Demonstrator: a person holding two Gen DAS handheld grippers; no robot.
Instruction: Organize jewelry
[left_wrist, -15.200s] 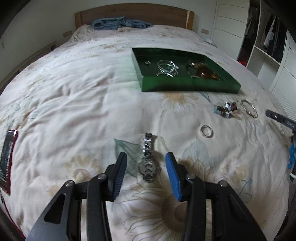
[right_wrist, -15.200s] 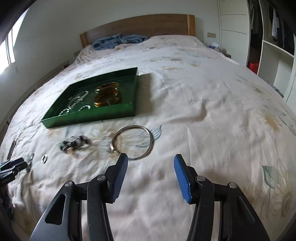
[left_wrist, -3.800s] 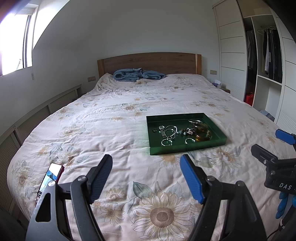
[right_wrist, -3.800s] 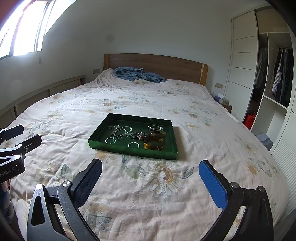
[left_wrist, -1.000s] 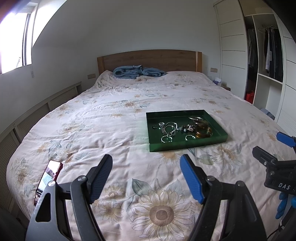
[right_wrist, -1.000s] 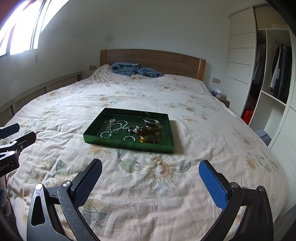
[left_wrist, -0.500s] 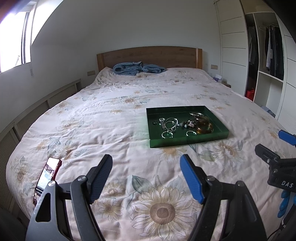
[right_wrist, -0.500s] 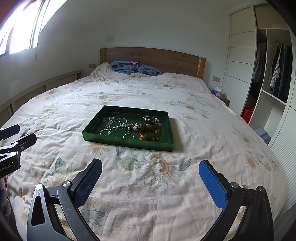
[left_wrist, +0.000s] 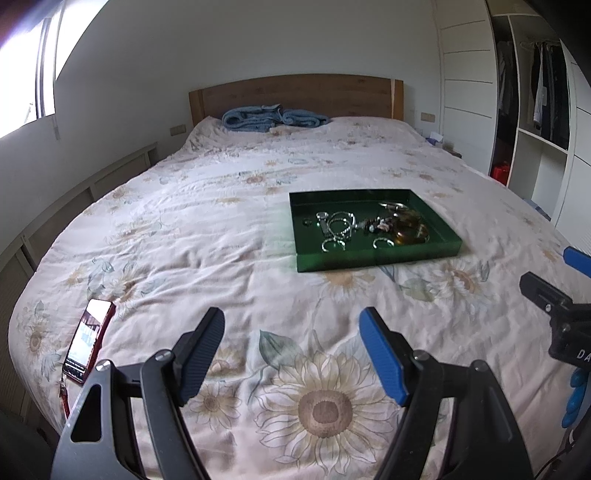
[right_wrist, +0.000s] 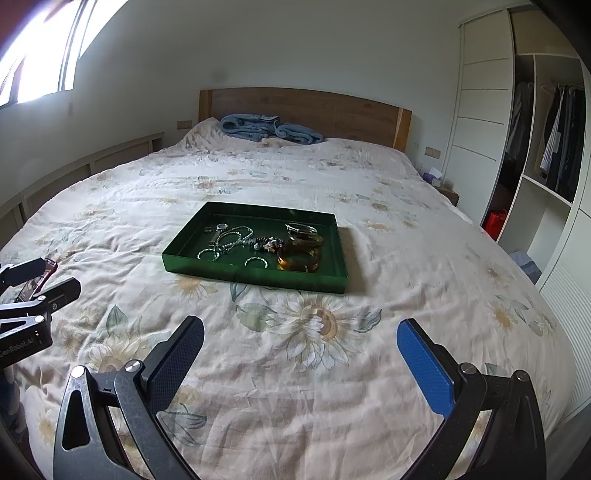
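Observation:
A green tray (left_wrist: 373, 258) sits on the flowered bedspread, also in the right wrist view (right_wrist: 255, 275). It holds several pieces of jewelry: silver rings and chains (left_wrist: 338, 230), a beaded piece (right_wrist: 267, 243) and amber bangles (right_wrist: 299, 254). My left gripper (left_wrist: 293, 354) is open and empty, held well short of the tray. My right gripper (right_wrist: 301, 360) is wide open and empty, also short of the tray. Each gripper shows at the edge of the other's view.
A red phone (left_wrist: 88, 341) lies near the bed's left front edge. A blue blanket (left_wrist: 273, 118) lies by the wooden headboard (left_wrist: 295, 94). An open wardrobe (right_wrist: 546, 155) stands to the right of the bed.
Both views have tilted slightly down and the tray sits a little lower in frame than a second ago. Both grippers stay open and empty.

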